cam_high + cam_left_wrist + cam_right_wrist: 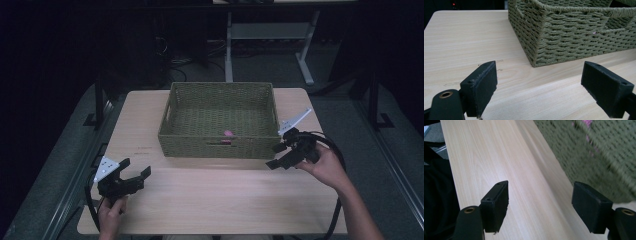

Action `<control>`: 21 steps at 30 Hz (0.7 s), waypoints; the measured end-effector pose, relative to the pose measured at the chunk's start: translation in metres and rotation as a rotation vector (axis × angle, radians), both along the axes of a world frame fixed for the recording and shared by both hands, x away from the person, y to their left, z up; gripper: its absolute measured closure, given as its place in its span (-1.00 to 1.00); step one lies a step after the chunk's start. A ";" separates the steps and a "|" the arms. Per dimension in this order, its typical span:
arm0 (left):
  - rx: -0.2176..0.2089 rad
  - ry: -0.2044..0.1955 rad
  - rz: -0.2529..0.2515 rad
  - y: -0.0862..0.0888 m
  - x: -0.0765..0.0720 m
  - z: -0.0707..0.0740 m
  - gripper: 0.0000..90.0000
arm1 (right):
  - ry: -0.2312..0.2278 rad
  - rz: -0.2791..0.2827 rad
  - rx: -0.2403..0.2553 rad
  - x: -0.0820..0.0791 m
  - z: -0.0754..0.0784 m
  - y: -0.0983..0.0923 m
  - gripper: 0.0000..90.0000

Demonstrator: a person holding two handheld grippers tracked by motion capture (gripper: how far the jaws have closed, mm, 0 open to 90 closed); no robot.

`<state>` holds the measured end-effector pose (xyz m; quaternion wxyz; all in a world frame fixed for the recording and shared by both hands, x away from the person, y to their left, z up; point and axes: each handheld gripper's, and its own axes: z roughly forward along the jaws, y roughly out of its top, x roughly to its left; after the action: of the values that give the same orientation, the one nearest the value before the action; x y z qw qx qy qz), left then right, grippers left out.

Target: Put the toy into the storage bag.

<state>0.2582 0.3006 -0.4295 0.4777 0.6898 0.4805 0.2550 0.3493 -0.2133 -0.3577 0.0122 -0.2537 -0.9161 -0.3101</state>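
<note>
A green woven basket (175,137) stands at the back middle of the pale wooden table (215,195). A small pink object (228,134) lies inside it near the front wall, and shows through the weave as a pink blur (587,123) in the right gripper view. My left gripper (136,169) hovers open at the table's front left, pointing toward the basket's corner (536,57), with nothing between its jaws. My right gripper (276,156) is open beside the basket's front right corner, close to the wall (599,165), also holding nothing.
Dark floor surrounds the table, with metal frame rails (75,180) along both sides. Another table's white legs (304,65) stand behind. Bare tabletop stretches in front of the basket between the two hands.
</note>
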 end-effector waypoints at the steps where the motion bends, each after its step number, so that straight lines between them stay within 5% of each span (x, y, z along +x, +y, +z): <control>1: 0.002 -0.001 -0.001 0.000 0.000 0.000 -0.71 | 0.002 -0.003 0.001 -0.002 -0.003 -0.002 -0.36; 21: 0.003 0.000 -0.001 -0.002 0.000 0.000 -0.71 | 0.003 -0.054 0.028 -0.035 -0.035 -0.023 -0.38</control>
<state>0.2578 0.2989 -0.4292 0.4768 0.6908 0.4798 0.2555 0.3145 -0.2361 -0.3928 0.0087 -0.2786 -0.9046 -0.3226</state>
